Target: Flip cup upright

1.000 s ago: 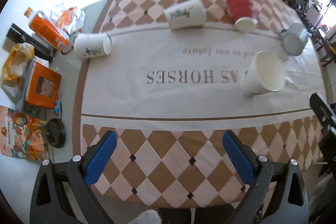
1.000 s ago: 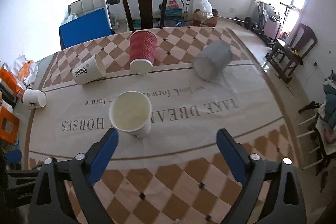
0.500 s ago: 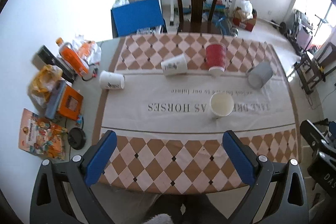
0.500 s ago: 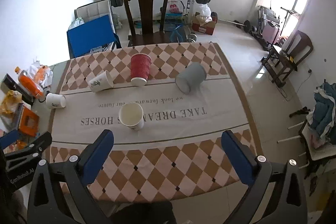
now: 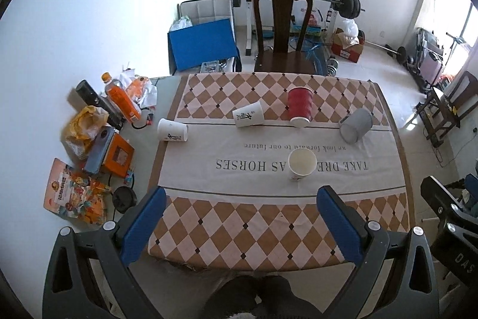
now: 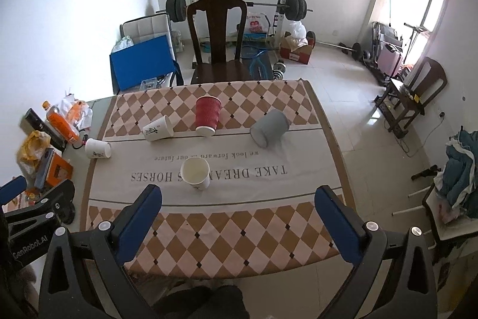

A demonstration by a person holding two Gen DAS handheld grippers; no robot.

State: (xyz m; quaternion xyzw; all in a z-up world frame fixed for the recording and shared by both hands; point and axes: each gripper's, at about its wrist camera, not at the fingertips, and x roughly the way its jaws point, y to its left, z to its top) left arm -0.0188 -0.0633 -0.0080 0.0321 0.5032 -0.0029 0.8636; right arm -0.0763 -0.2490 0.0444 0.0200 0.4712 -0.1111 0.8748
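A white paper cup (image 5: 301, 165) (image 6: 195, 174) stands upright near the middle of the table. A red ribbed cup (image 5: 299, 106) (image 6: 207, 115), a grey cup (image 5: 355, 125) (image 6: 269, 127) and two white printed cups (image 5: 248, 118) (image 5: 172, 133) lie on their sides farther back. My left gripper (image 5: 239, 217) is open and empty, high above the table's near edge. My right gripper (image 6: 237, 214) is open and empty too, equally far back from the cups.
The table (image 5: 280, 229) wears a checkered cloth with printed text. Bottles, snack bags and boxes (image 5: 98, 133) crowd its left edge. A dark wooden chair (image 5: 282, 32) stands behind it, with gym weights beyond. Another chair (image 6: 418, 91) is at the right.
Both grippers have pulled up and back from the table, so the cups look smaller and the whole table shows. The cups have not moved.
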